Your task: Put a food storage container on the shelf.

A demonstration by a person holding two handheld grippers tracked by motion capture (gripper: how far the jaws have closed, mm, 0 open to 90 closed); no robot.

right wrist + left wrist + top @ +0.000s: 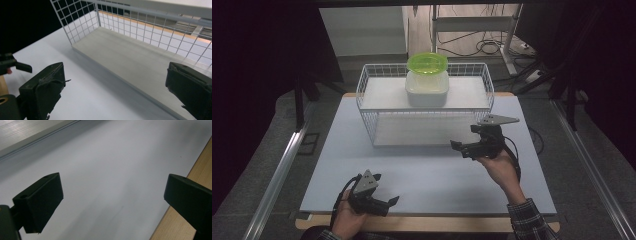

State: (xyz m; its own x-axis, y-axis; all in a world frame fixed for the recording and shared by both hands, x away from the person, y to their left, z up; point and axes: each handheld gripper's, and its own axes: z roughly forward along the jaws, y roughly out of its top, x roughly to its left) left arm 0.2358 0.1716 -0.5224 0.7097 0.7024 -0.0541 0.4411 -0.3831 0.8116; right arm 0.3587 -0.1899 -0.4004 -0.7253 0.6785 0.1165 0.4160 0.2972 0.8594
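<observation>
Empty-handed for the moment, a person at a white-topped table (422, 170) holds a two-jaw gripper in each hand, both tools released with their black jaws standing wide apart and nothing between them. The right gripper (468, 146) hovers just in front of the white wire rack (364, 107) that stands across the far half of the table, turned towards the rack's open front, a stance that would suit a reach into or over it. Its own camera looks across the bare lower shelf (130, 60), with the mesh walls behind and to the side. The left gripper (384, 192) sits low at the near edge of the table, well apart from the rack, where it appears parked clear of the work; its view takes in plain white surface and a strip of the wooden edge (197, 173).

On the rack's upper shelf (382, 95), roughly in the middle, stands a white container (427, 90) with a green lid (427, 62) lying on top, upright and square to the front. That raised, central spot leaves it open to a grasp from the front or from above. The right gripper is the nearer of the two, though still apart from the container, and looks the likelier to go for it. Neither gripper touches the rack or the container.
</observation>
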